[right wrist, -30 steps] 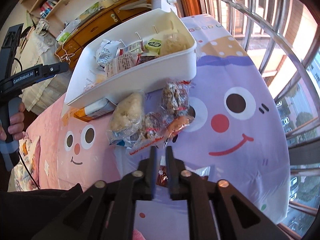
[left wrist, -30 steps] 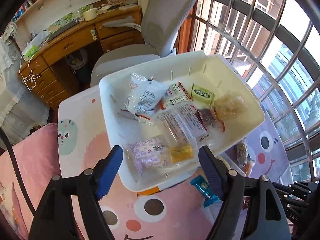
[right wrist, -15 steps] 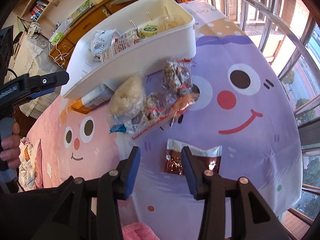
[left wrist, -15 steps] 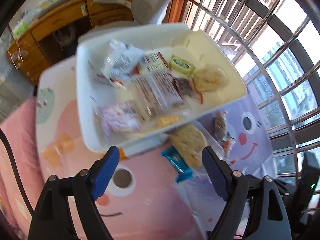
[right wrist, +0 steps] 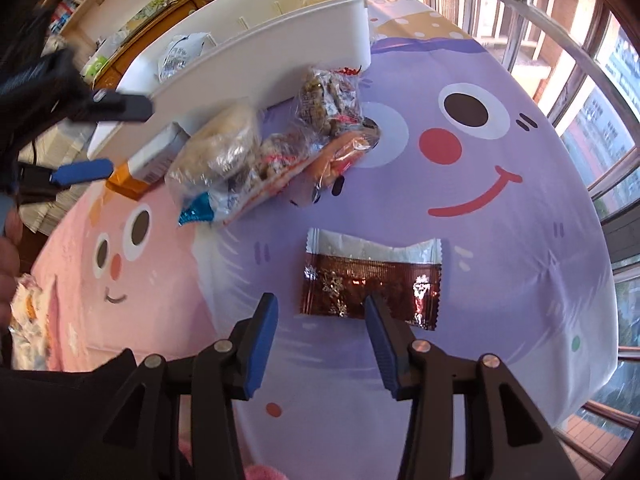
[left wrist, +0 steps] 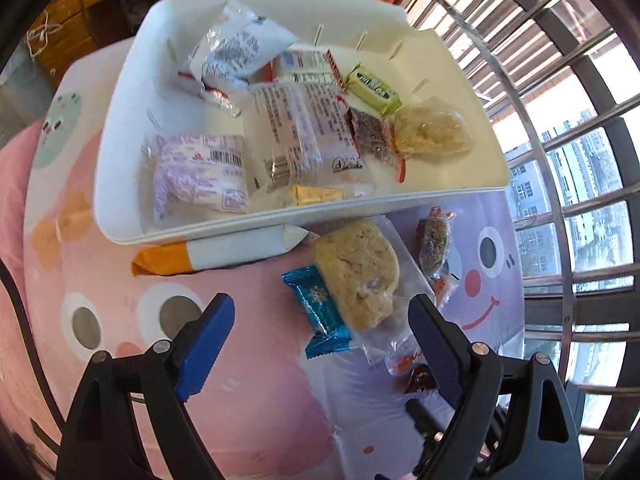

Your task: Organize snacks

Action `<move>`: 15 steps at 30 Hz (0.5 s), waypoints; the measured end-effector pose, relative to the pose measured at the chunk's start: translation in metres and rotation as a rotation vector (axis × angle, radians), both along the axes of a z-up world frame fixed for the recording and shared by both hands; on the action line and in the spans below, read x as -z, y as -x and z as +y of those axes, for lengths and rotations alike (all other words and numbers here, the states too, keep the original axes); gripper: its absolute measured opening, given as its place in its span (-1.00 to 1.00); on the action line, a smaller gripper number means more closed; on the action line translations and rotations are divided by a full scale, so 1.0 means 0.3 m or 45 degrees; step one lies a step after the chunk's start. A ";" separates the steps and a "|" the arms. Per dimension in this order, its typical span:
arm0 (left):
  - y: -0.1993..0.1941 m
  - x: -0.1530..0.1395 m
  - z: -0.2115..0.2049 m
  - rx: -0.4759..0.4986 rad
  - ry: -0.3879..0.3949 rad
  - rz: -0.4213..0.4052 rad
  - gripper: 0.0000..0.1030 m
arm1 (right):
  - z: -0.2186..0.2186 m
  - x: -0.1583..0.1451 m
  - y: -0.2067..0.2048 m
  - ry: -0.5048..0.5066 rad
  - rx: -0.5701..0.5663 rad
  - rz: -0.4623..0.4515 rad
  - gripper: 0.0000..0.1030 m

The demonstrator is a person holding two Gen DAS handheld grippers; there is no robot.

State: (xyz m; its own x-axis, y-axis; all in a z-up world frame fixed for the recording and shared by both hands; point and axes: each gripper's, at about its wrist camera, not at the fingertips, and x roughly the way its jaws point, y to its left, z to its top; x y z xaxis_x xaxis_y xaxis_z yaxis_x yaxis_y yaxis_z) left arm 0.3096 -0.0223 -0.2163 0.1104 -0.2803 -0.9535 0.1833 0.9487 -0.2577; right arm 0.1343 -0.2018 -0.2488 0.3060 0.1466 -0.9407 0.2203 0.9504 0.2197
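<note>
A white bin (left wrist: 248,228) holds several wrapped snacks. Against its front wall lie an orange and white box (left wrist: 212,254), a rice cake in clear wrap (left wrist: 356,276), a blue foil packet (left wrist: 320,320) and a dark nut bar (left wrist: 434,240). My left gripper (left wrist: 322,302) hangs over the blue packet and the rice cake, its jaws opening, its pads touching nothing. My right gripper (right wrist: 320,300) stands open low over the cloth. A brown-red foil packet (right wrist: 372,280) lies flat under its right finger, not gripped. The snack pile (right wrist: 260,152) and the bin (right wrist: 300,40) lie beyond.
A cartoon tablecloth (right wrist: 500,160), pink on the left and purple on the right, covers the round table. Window bars (left wrist: 560,120) curve close on the right. A wooden desk (left wrist: 80,20) stands behind the bin. A person's hand (right wrist: 8,240) shows at the left edge.
Both grippers have sunk toward the table. The right jaws went from shut to open over the brown-red packet. The left jaws widened and swung from the bin to the snacks before it.
</note>
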 end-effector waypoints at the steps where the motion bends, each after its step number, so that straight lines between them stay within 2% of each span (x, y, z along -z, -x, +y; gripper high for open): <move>1: -0.001 0.018 -0.011 -0.008 0.001 0.007 0.71 | 0.010 0.005 0.006 0.020 -0.015 -0.018 -0.11; 9: -0.015 0.115 -0.074 -0.014 -0.049 0.016 0.71 | 0.059 0.024 0.042 0.147 -0.070 -0.176 -0.11; 15: -0.030 0.147 -0.119 -0.014 -0.061 -0.021 0.71 | 0.029 0.009 0.064 0.259 -0.015 -0.266 -0.11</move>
State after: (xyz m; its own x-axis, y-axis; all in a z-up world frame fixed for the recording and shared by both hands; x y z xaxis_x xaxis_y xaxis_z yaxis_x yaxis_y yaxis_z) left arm 0.3185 -0.0580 -0.2605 0.1290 -0.2330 -0.9639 0.1765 0.9619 -0.2089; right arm 0.1150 -0.1930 -0.2515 0.4952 -0.0337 -0.8681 0.1791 0.9818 0.0640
